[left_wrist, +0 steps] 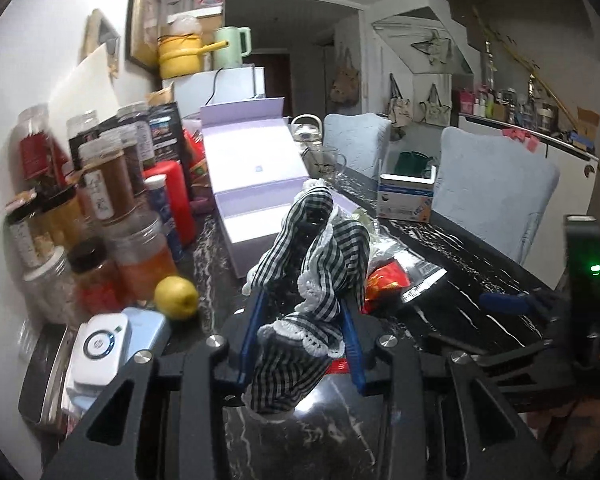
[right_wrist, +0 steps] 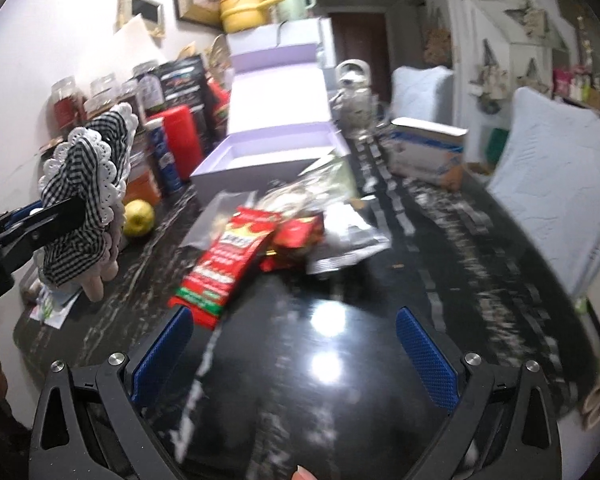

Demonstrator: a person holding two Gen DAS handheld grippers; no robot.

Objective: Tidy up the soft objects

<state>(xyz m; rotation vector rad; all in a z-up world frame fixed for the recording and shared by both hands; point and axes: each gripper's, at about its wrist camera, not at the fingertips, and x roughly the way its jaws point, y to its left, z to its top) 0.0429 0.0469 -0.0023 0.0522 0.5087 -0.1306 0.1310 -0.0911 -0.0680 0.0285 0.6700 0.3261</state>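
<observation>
My left gripper (left_wrist: 302, 308) is shut on a black-and-white checked cloth item with white lace trim (left_wrist: 316, 256), held above the dark marble table (left_wrist: 440, 248). The same item, with a pale glove hanging below it, shows at the left of the right wrist view (right_wrist: 84, 184), clamped in the left gripper's fingers (right_wrist: 56, 216). My right gripper (right_wrist: 296, 344) is open and empty, low over the table, with red snack packets (right_wrist: 228, 268) just beyond its left finger. An open lilac box (left_wrist: 256, 184) stands behind; it also shows in the right wrist view (right_wrist: 276, 148).
Jars and bottles (left_wrist: 100, 208) crowd the left wall side. A yellow apple (left_wrist: 176, 298) and white device (left_wrist: 100, 348) lie near. A tissue box (left_wrist: 406, 198), glass mug (left_wrist: 328, 164) and two light-blue chair backs (left_wrist: 492, 196) line the right.
</observation>
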